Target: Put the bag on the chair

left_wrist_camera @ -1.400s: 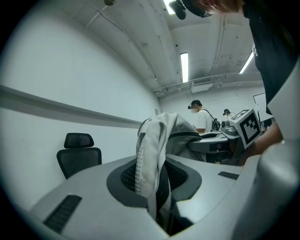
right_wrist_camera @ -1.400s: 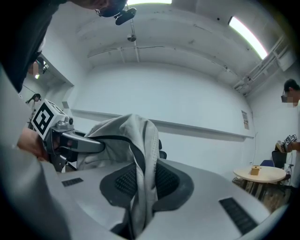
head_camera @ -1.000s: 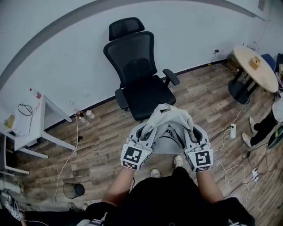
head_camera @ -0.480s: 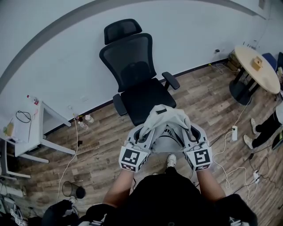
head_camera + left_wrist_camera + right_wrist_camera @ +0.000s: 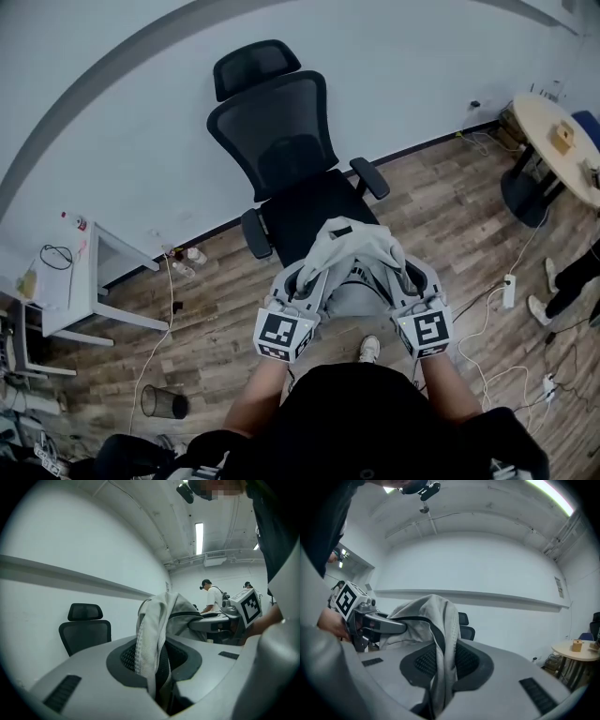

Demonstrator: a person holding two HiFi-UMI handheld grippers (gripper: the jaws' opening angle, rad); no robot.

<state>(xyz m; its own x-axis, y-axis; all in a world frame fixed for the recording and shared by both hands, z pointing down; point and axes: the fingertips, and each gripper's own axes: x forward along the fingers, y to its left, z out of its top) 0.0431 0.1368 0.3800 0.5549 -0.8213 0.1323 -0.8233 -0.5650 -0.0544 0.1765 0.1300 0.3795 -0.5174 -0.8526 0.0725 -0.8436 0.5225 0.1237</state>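
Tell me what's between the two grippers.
The bag: its grey fabric spans from the left gripper to the right gripper, each shut on an edge of it. Clearest in the head view.

The bag (image 5: 353,248) hangs between the left tool (image 5: 307,278) and the right tool (image 5: 400,277), just before the chair (image 5: 305,192).

I've got the left gripper (image 5: 302,284) and right gripper (image 5: 405,279): smooth grey shells, each with a black-and-white square-marker cube (image 5: 284,335) at its six o'clock end. The fingers (image 5: 79,672) are lined with dimpled black pads (image 5: 127,657). Black top (image 5: 366,412), one white shoe (image 5: 369,349).
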